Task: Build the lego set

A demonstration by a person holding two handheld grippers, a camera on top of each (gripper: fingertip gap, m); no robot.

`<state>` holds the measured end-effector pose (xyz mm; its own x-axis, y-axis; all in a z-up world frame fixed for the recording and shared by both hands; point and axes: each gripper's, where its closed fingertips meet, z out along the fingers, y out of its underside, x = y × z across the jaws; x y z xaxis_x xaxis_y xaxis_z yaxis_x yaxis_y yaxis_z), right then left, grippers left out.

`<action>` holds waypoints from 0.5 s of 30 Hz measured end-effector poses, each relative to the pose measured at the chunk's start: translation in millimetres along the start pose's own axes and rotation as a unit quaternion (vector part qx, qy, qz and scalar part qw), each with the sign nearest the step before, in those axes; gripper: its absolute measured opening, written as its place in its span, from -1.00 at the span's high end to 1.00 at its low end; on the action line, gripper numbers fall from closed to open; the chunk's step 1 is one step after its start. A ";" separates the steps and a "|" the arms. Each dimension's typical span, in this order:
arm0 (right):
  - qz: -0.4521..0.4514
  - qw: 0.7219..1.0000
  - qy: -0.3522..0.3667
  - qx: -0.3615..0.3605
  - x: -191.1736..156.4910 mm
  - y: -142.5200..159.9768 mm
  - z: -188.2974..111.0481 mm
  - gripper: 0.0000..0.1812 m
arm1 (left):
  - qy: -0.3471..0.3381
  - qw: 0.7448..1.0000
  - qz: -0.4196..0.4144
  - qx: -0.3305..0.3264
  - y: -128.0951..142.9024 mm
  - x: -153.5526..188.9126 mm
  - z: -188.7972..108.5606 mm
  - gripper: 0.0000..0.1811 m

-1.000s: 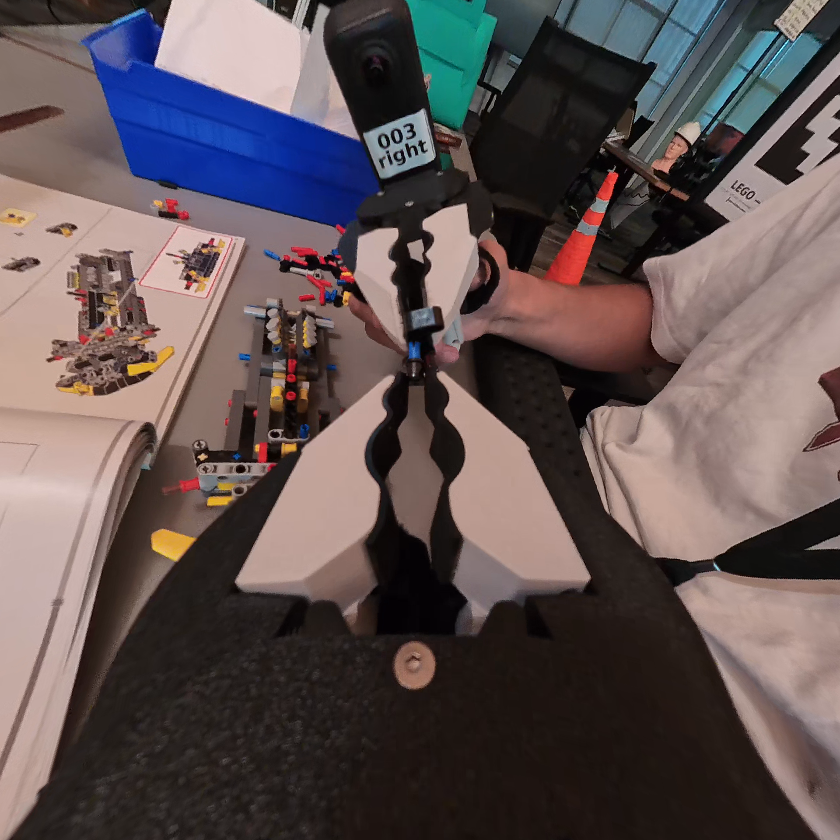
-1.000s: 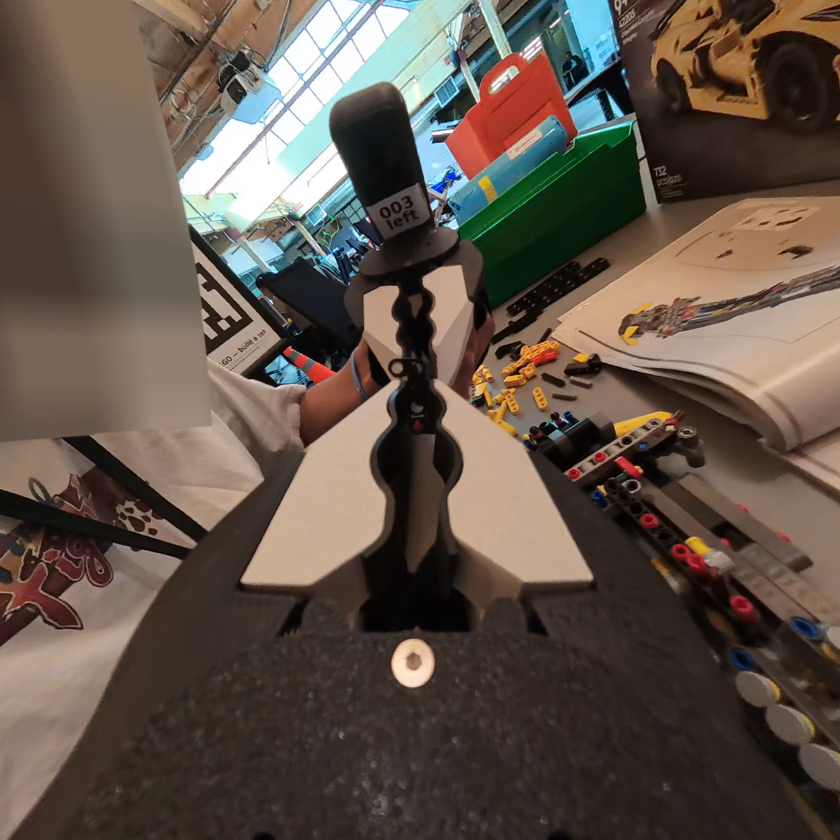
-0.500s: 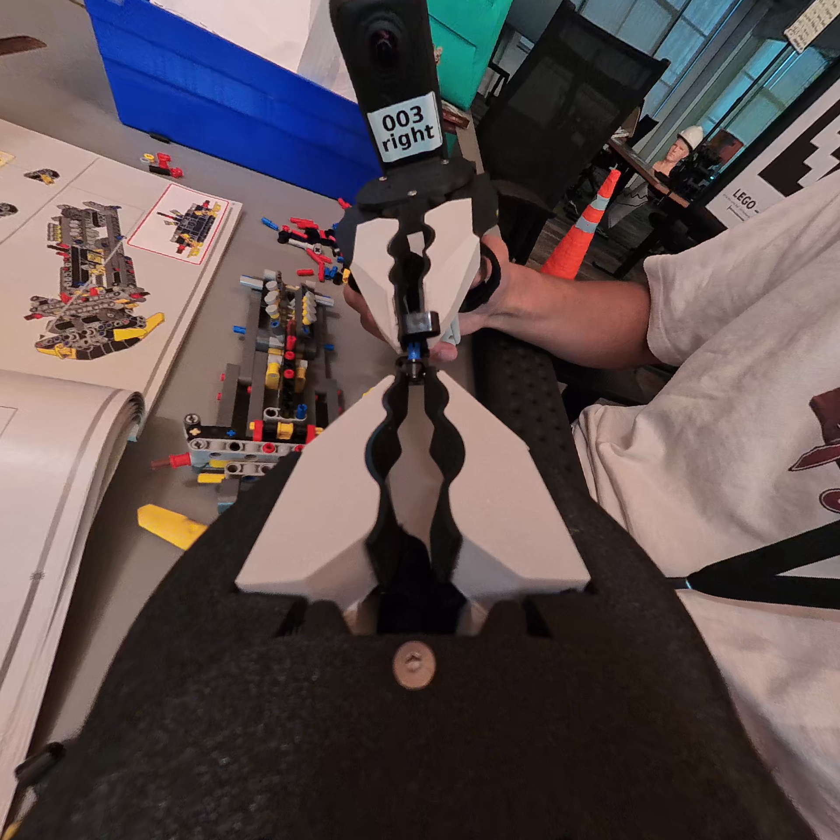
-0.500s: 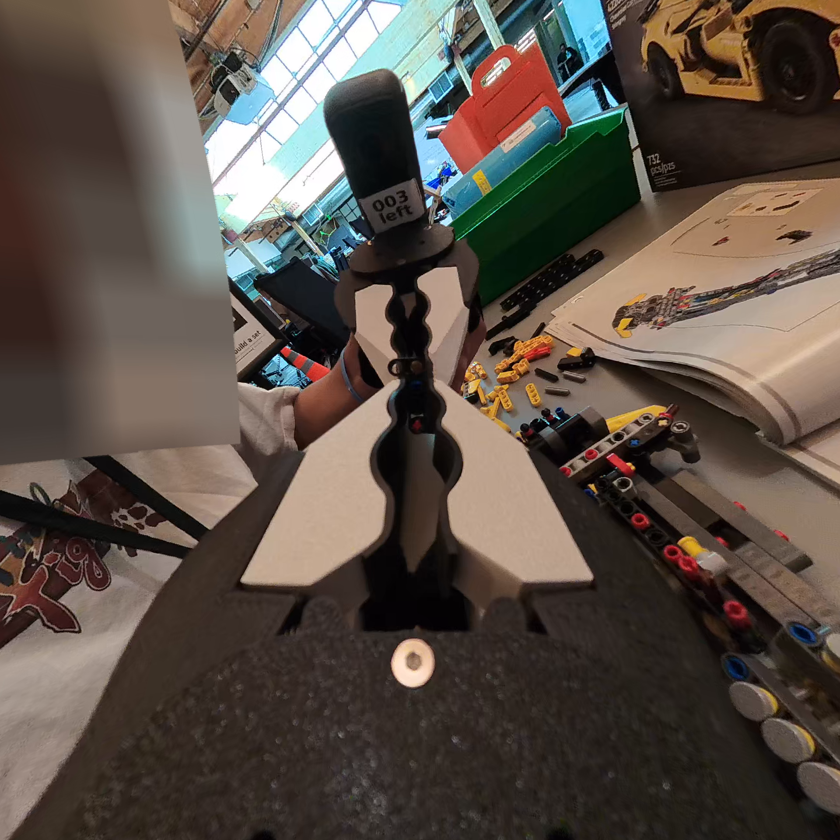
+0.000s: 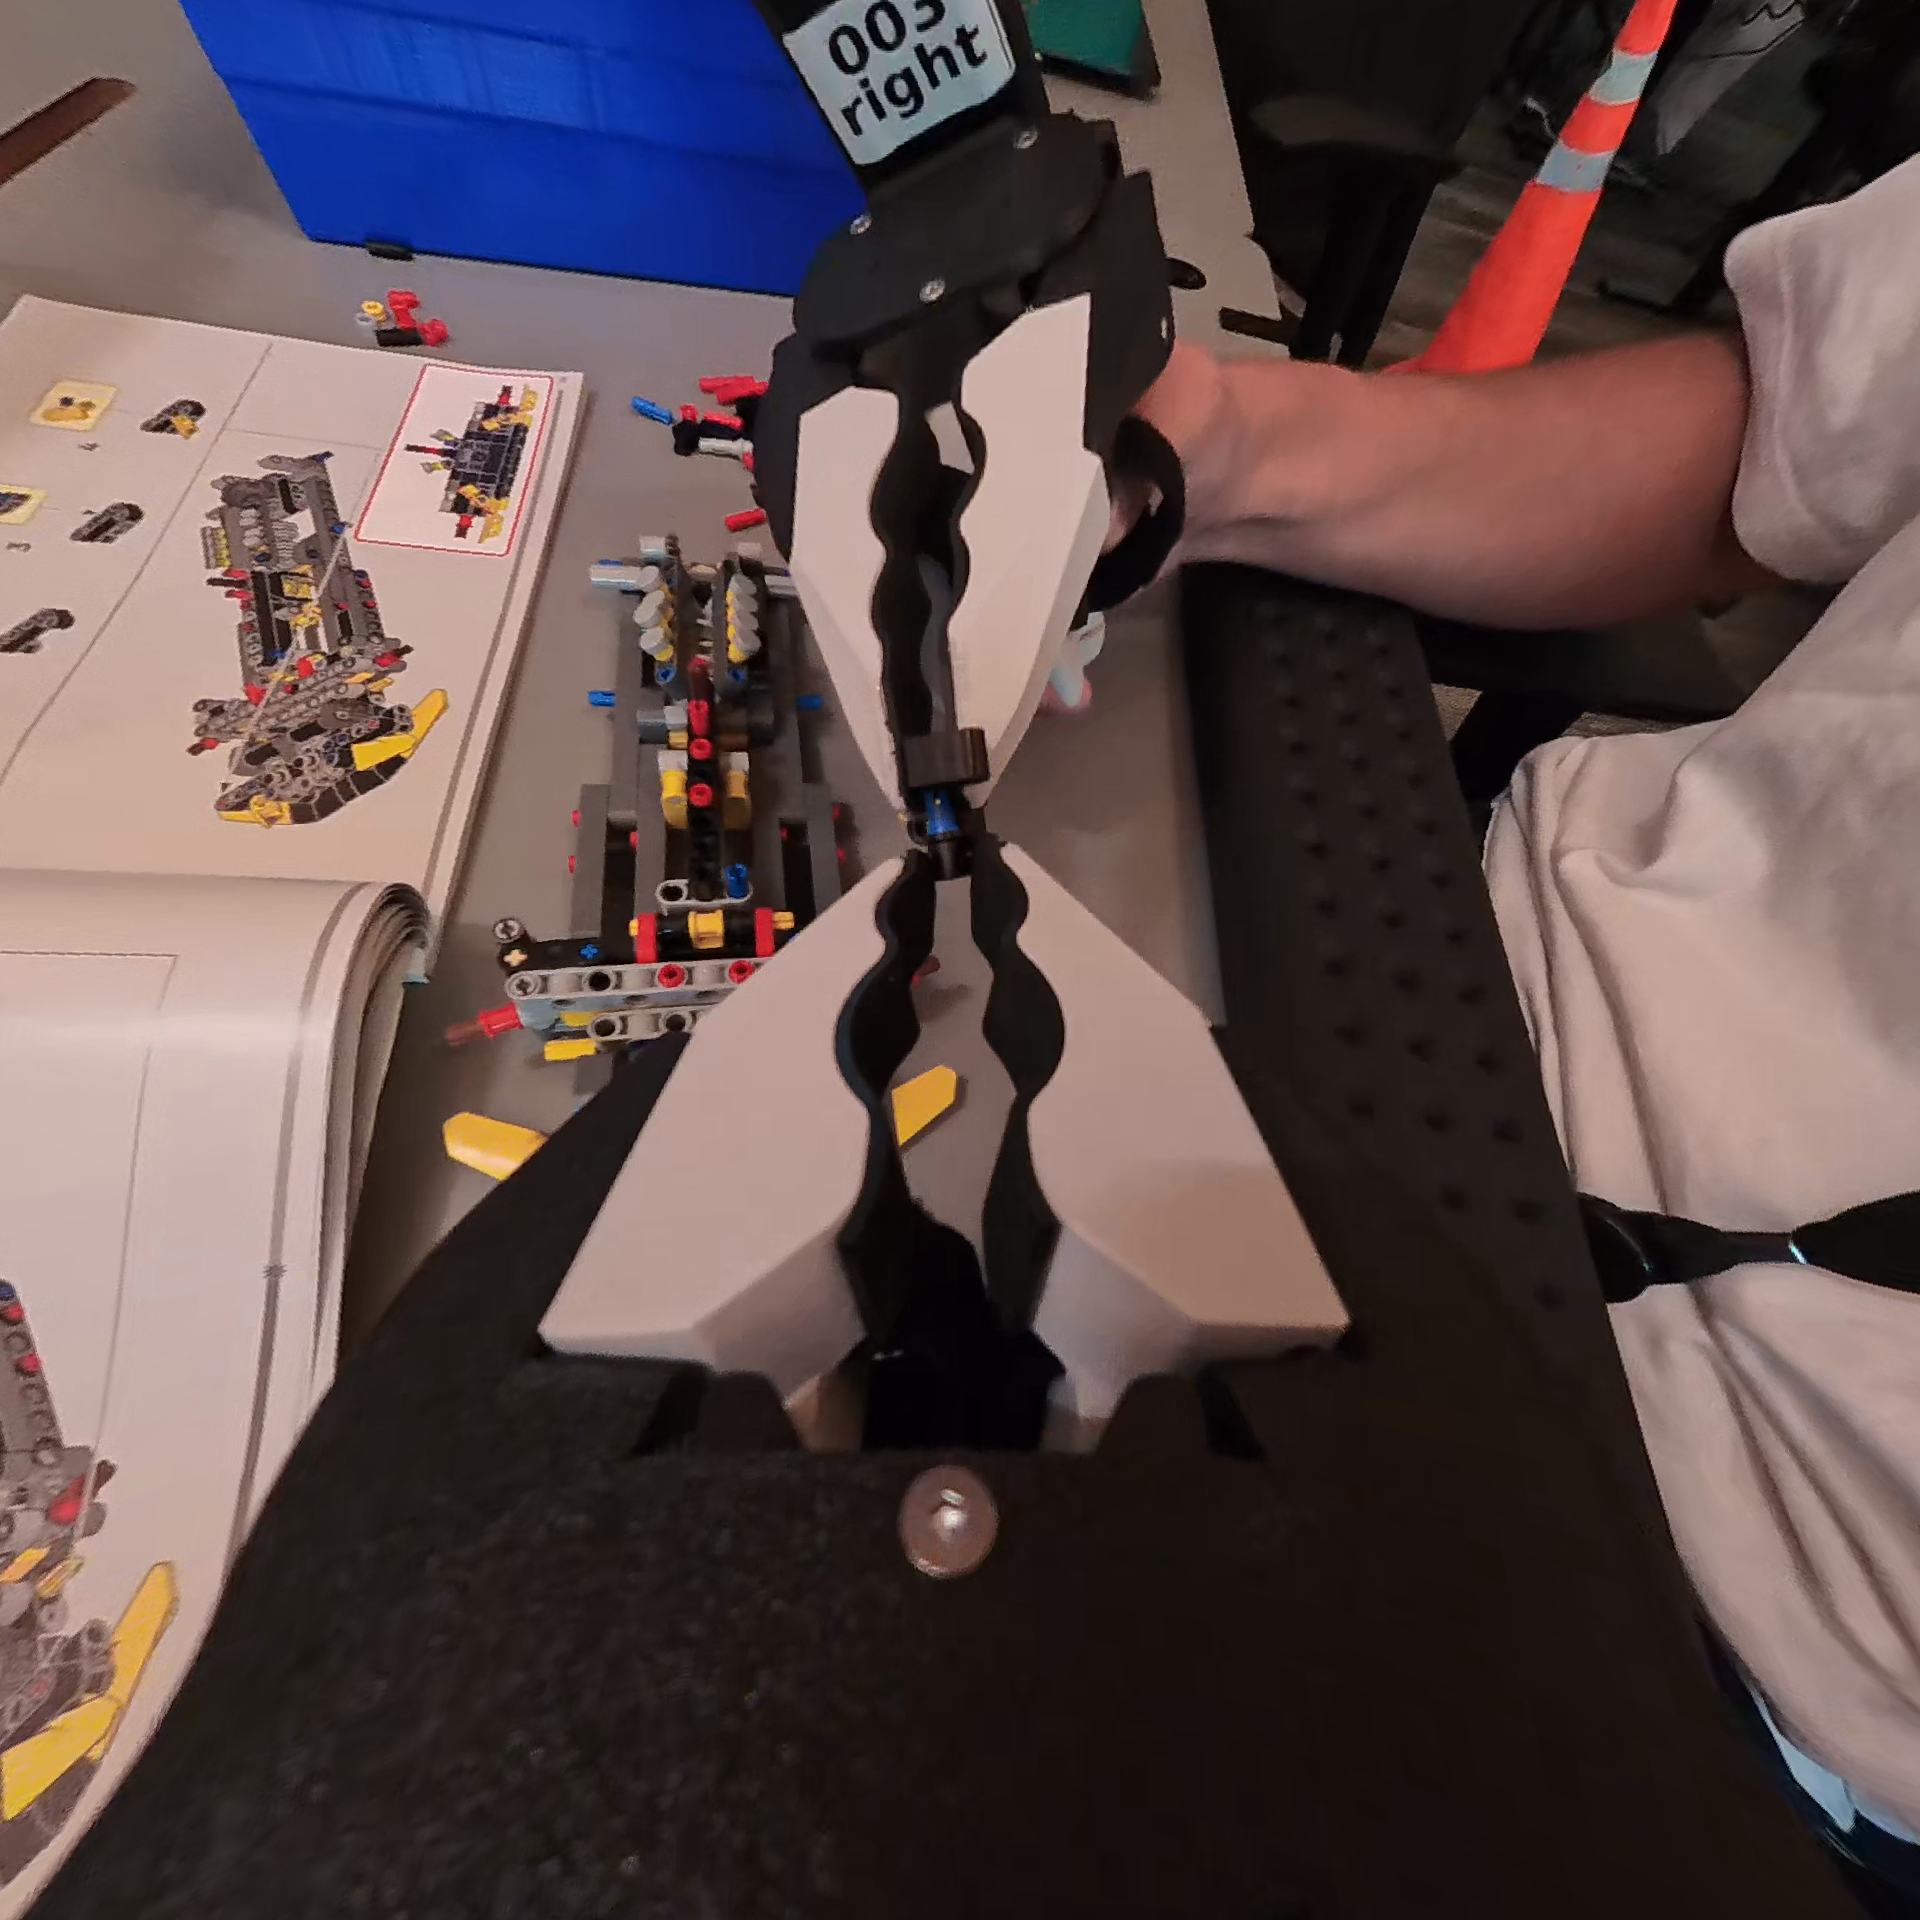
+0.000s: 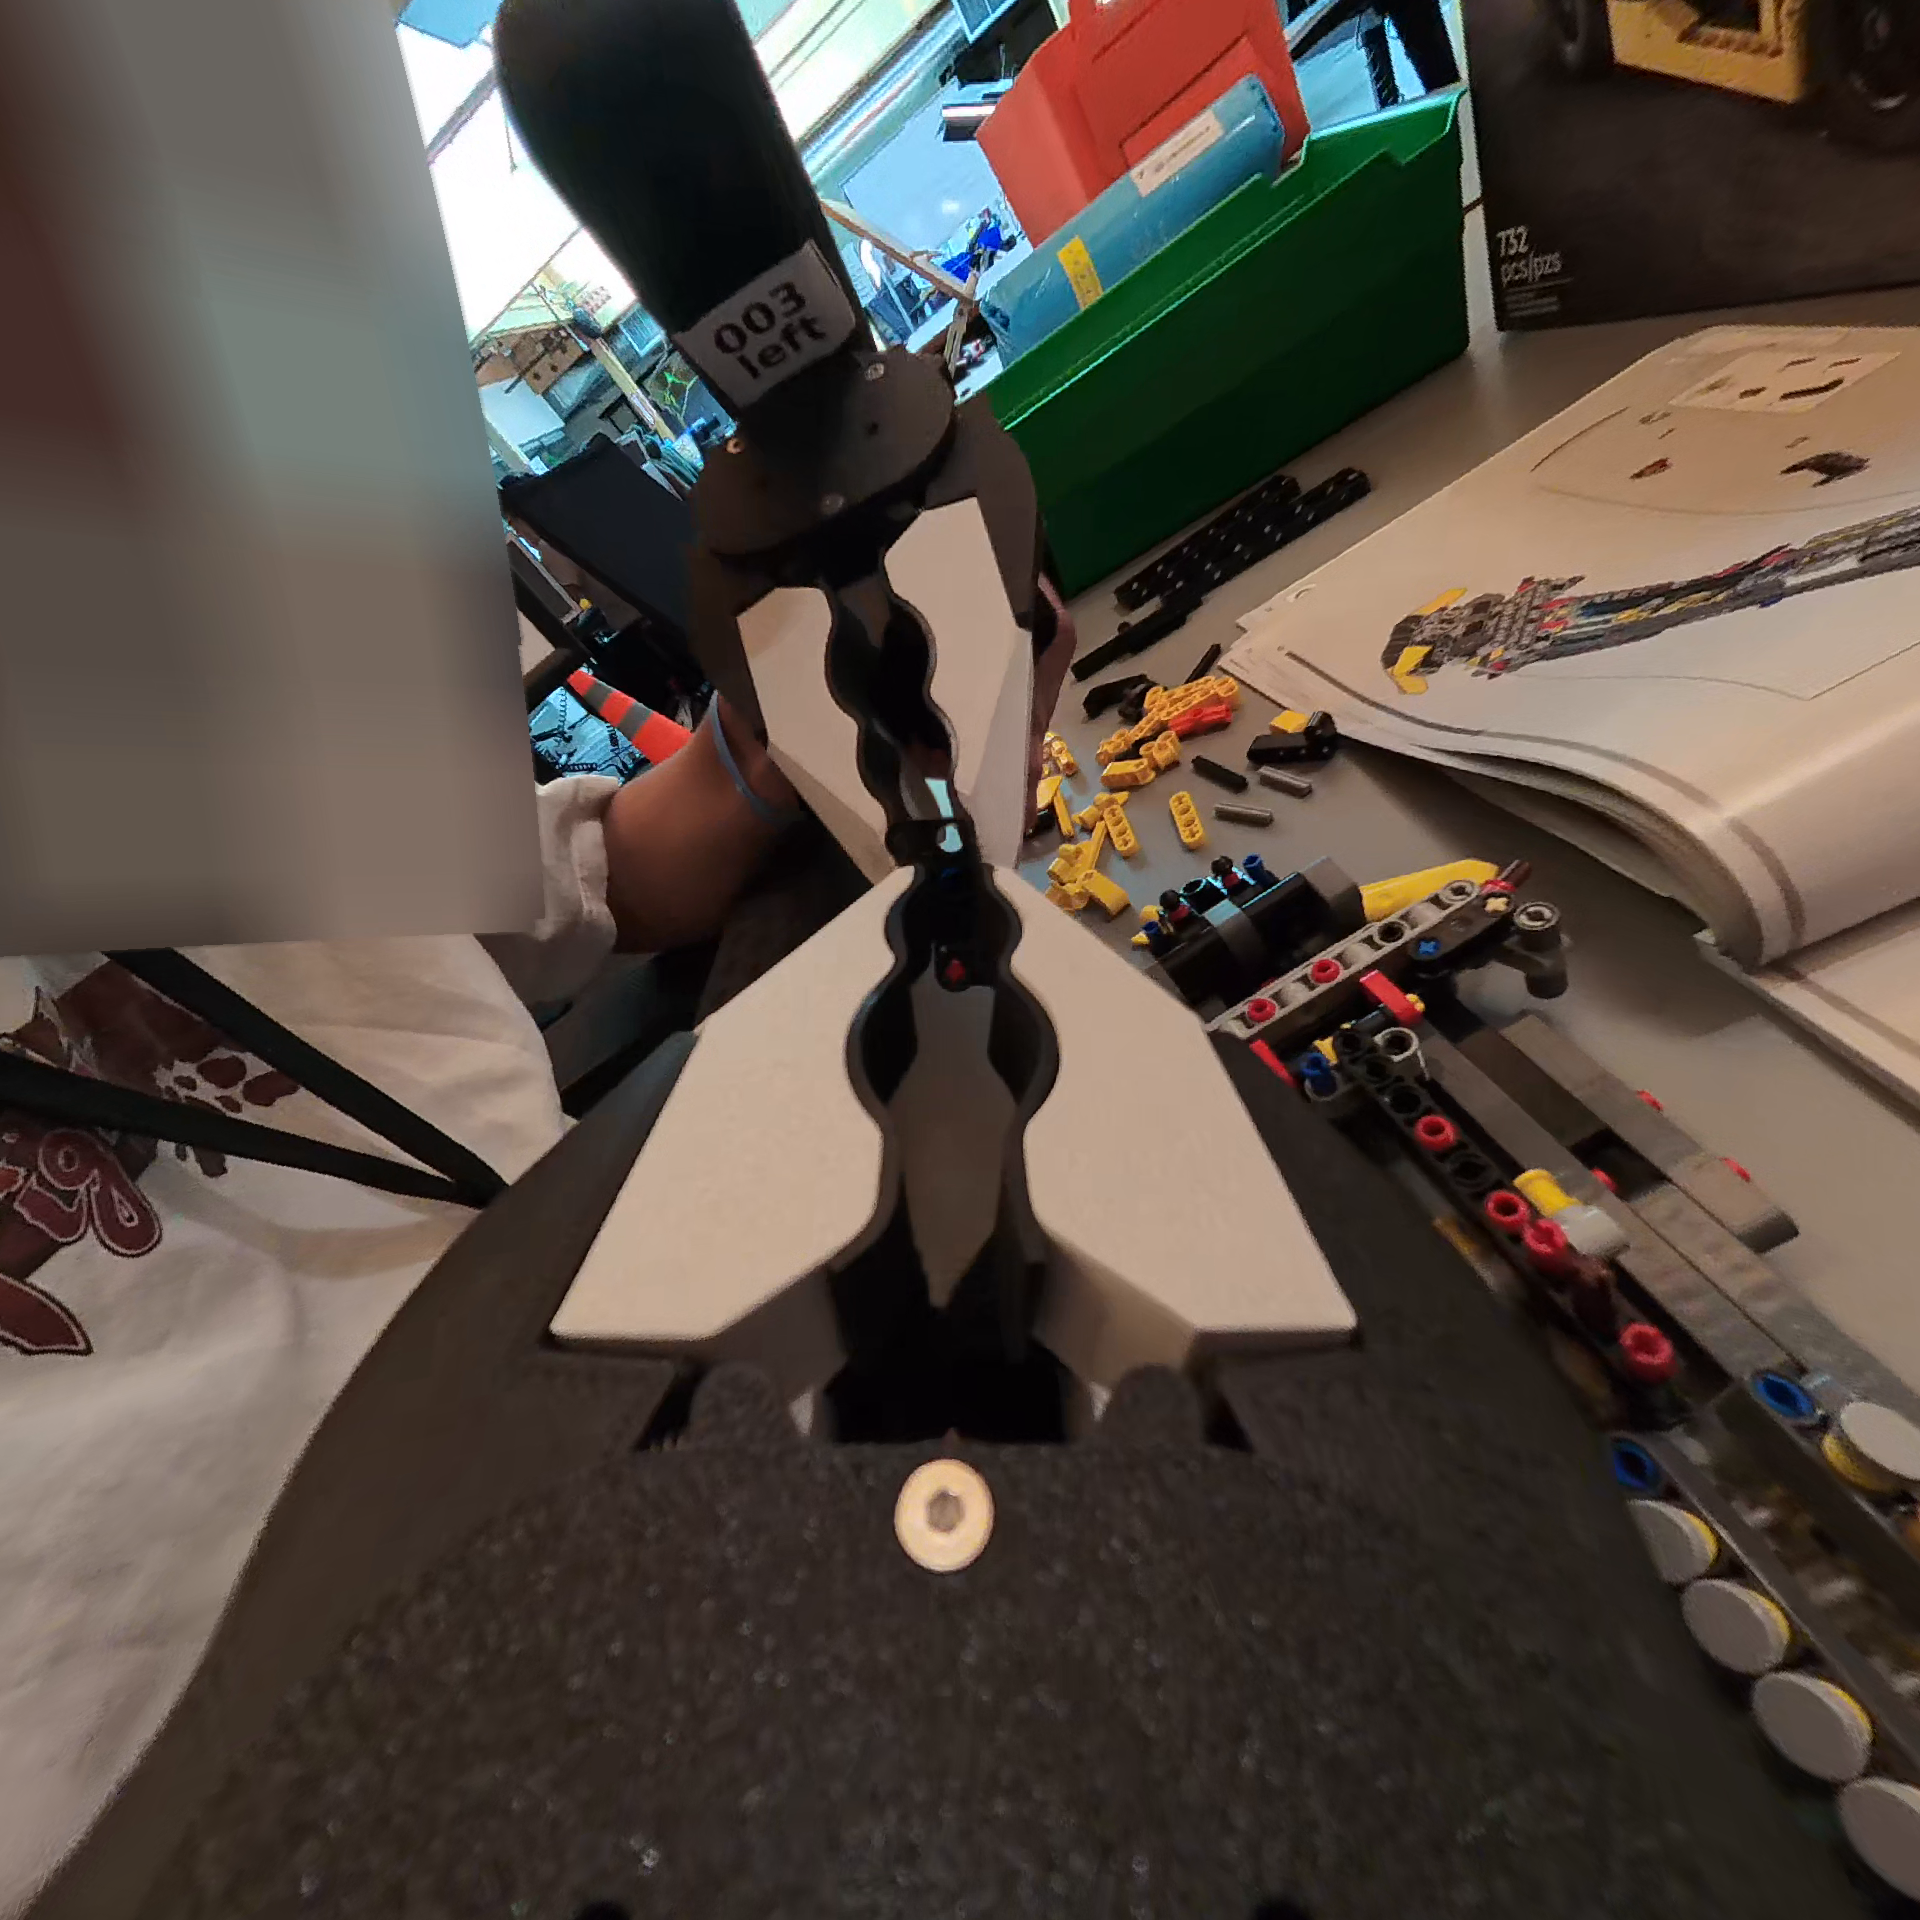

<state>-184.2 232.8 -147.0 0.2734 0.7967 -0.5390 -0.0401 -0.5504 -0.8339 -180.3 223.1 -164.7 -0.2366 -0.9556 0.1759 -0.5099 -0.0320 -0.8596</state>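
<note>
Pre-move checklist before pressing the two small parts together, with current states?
1. Left gripper shut on small black piece: ok.
2. Right gripper shut on black connector: ok.
3. Blue pin bridging the two parts, tips in line: ok.
4. Pin fully seated: cannot tell, blue still shows between the parts.
5. Parts held above the table, clear of the partly built chassis: ok.
6. Step matches the instruction booklet: cannot tell.

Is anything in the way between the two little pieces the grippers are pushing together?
Nothing visible. The right gripper holds a small black piece, the left gripper a small blue pin; they meet tip to tip above the grey table.
</note>
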 end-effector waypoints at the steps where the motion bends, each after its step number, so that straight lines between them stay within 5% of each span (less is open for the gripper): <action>1: -0.002 1.000 0.000 -0.002 -0.4 1.0 0.6 0.93 | 0.003 1.000 0.000 -0.002 0.7 0.7 0.0 0.93; 10: -0.045 0.997 0.022 -0.055 2.5 19.0 5.1 0.93 | 0.025 0.999 0.024 -0.042 15.5 8.7 6.4 0.93; 15: 0.031 0.997 -0.049 -0.041 -11.7 13.9 4.6 0.95 | 0.028 0.999 0.031 -0.017 6.6 9.2 1.6 0.92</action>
<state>-192.4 217.0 -152.9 0.1773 0.7783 -0.6023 0.0249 -0.6153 -0.7879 -184.6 213.6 -169.6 -0.3137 -0.9376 0.1500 -0.5205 0.0377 -0.8531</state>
